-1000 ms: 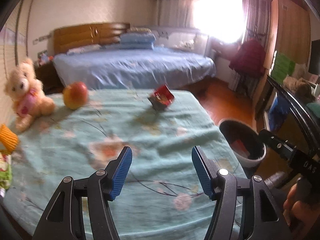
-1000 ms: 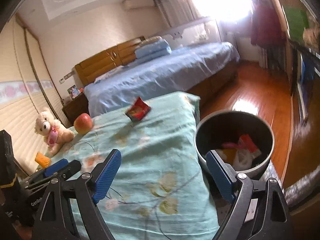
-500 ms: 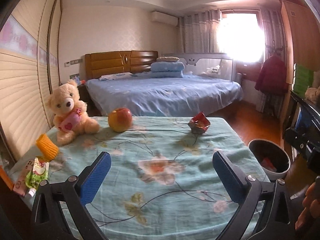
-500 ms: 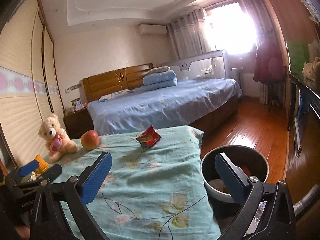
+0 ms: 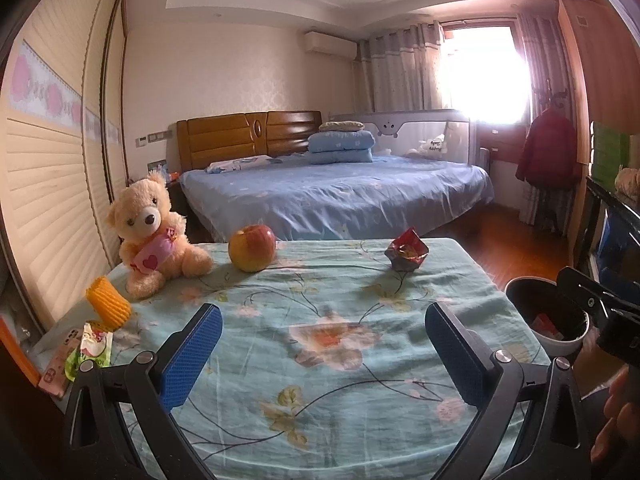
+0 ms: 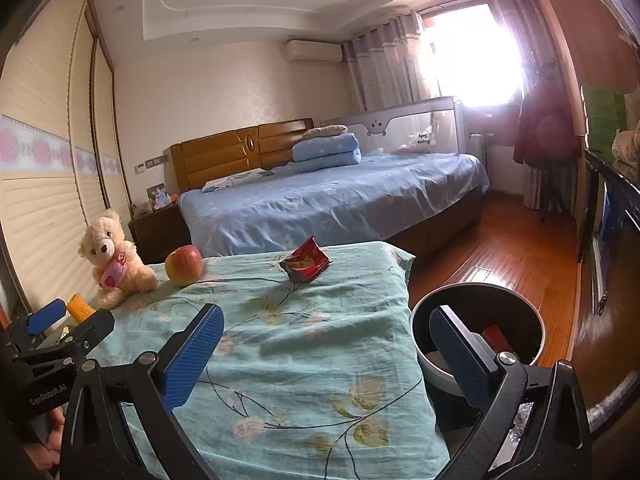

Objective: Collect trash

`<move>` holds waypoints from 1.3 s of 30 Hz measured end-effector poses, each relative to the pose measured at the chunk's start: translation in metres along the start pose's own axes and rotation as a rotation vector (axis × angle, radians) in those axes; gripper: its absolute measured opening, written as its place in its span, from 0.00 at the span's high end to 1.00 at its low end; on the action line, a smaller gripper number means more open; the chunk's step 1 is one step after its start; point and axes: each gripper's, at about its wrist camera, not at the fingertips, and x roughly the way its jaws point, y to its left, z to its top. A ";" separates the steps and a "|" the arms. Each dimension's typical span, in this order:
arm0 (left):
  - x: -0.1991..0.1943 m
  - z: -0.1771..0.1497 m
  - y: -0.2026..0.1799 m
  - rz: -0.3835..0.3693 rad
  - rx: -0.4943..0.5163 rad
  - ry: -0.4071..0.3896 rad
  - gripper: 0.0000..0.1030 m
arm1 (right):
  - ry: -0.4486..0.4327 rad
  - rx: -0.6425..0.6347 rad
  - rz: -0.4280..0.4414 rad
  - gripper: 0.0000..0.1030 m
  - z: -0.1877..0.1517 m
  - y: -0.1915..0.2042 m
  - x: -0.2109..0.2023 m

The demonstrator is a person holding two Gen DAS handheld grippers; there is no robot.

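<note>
Holding both grippers wide, you have just let their jaws spread, with nothing between them: the left gripper [image 5: 322, 338] sits low centre over the floral sheet [image 5: 340, 320], the right gripper [image 6: 326, 342] low centre in its own view. Your red wrapper [image 5: 406, 254] lies upper right of centre on the sheet, well apart from the apple [image 5: 252, 247] and bear [image 5: 154, 238]. At lower right stands the bin [image 6: 476, 336], trash inside
</note>
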 end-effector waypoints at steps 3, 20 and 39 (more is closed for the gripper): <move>-0.001 0.000 0.000 0.001 0.003 -0.003 0.01 | 0.006 -0.001 0.002 0.00 -0.001 0.000 0.001; 0.003 -0.001 0.005 0.007 -0.002 0.005 0.01 | 0.009 -0.020 0.002 0.00 -0.002 0.007 0.002; 0.003 -0.003 0.003 0.015 0.011 -0.003 0.00 | 0.020 -0.024 0.012 0.00 -0.005 0.004 0.003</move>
